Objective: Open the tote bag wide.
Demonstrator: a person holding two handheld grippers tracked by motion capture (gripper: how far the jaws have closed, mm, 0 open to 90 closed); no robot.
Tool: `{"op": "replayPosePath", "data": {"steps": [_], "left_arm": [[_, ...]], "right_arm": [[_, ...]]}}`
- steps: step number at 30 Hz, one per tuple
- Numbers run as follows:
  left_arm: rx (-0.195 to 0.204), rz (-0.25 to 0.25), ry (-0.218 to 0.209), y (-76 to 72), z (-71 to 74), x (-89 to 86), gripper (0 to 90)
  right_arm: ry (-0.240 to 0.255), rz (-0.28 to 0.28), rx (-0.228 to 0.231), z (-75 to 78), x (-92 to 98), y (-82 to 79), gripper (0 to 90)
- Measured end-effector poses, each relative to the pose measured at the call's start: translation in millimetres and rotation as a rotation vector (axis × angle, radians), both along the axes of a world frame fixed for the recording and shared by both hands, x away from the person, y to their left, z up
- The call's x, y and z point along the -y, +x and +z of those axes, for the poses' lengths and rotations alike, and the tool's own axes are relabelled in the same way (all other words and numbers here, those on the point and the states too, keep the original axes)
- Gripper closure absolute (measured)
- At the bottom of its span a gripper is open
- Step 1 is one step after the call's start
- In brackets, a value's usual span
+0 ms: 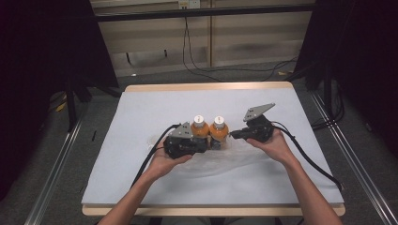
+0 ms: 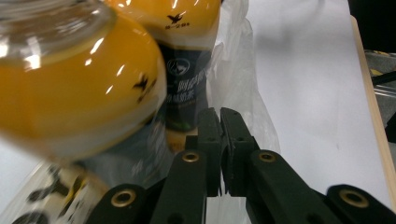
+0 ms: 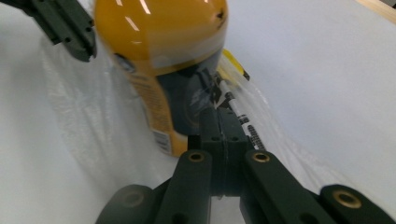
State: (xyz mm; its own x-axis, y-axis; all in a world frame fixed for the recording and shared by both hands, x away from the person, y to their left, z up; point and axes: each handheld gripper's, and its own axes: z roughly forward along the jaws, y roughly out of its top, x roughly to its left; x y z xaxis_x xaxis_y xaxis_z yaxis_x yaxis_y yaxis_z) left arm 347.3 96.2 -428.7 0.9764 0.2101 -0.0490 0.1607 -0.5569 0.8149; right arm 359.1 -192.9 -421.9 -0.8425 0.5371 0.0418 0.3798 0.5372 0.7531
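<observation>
- From the high view, my left gripper [image 1: 206, 143] and my right gripper [image 1: 232, 134] meet at the middle of the table [image 1: 211, 87], one on each side of two orange bottles [image 1: 209, 129] that stand upright, side by side and touching, white caps up.
- The same view shows a thin clear plastic bag [image 1: 220, 157] lying crumpled on the sheet around and in front of the bottles.
- My left gripper view adds what the high view cannot: the jaws are pressed together on a fold of the plastic bag [image 2: 243, 88], with the nearer bottle [image 2: 79, 88] close at the left and the second bottle [image 2: 187, 60] behind it, dark label facing me.
- My right gripper view shows its jaws also pinched together on the bag's [image 3: 261, 116] edge, just beside the base of one bottle [image 3: 163, 60]; my other gripper's jaw sits at the upper left.
- Surface: a white sheet [image 1: 141, 112] covers the wooden table, whose edge shows at front and back.
- Room: grey floor [image 1: 103, 117], pale panelled back wall, black cables [image 1: 197, 65] trailing across the floor, dark curtains at both sides.
</observation>
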Motion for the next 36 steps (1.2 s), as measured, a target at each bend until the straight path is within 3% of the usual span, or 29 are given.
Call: {"op": "replayPosePath", "data": {"steps": [4, 9, 13, 14, 18, 30, 34, 36], "left_arm": [[-0.022, 0.003, -0.004, 2.6, -6.9, 8.3, 87.5], [-0.007, 0.022, 0.015, 3.7, -12.8, 15.1, 87.5], [0.01, 0.058, 0.048, 3.1, -16.4, 16.5, 87.9], [0.003, 0.066, 0.035, 3.3, -17.8, 15.7, 88.1], [0.014, 0.093, 0.053, 4.3, -23.6, 11.1, 88.1], [-0.007, 0.042, 0.138, -4.2, -45.0, 14.6, 87.5], [-0.01, 0.028, 0.197, -10.0, -50.0, 16.4, 87.6], [-0.026, 0.018, 0.175, -11.0, -51.0, 16.9, 89.7]], "right_arm": [[0.014, -0.006, -0.004, -4.6, -1.8, 10.3, 90.0], [0.034, -0.001, -0.019, -9.2, -7.3, 21.8, 90.0], [0.02, 0.014, -0.03, -13.4, -16.6, 27.1, 90.0], [0.016, 0.014, -0.035, -14.6, -18.5, 28.4, 90.0], [-0.006, 0.022, -0.048, -20.9, -25.6, 32.9, 90.0], [-0.026, -0.001, -0.143, -52.1, -31.6, 47.2, 90.0], [-0.026, -0.012, -0.158, -60.0, -34.1, 50.5, 90.0], [-0.021, -0.021, -0.158, -60.5, -34.2, 52.1, 90.0]]}}
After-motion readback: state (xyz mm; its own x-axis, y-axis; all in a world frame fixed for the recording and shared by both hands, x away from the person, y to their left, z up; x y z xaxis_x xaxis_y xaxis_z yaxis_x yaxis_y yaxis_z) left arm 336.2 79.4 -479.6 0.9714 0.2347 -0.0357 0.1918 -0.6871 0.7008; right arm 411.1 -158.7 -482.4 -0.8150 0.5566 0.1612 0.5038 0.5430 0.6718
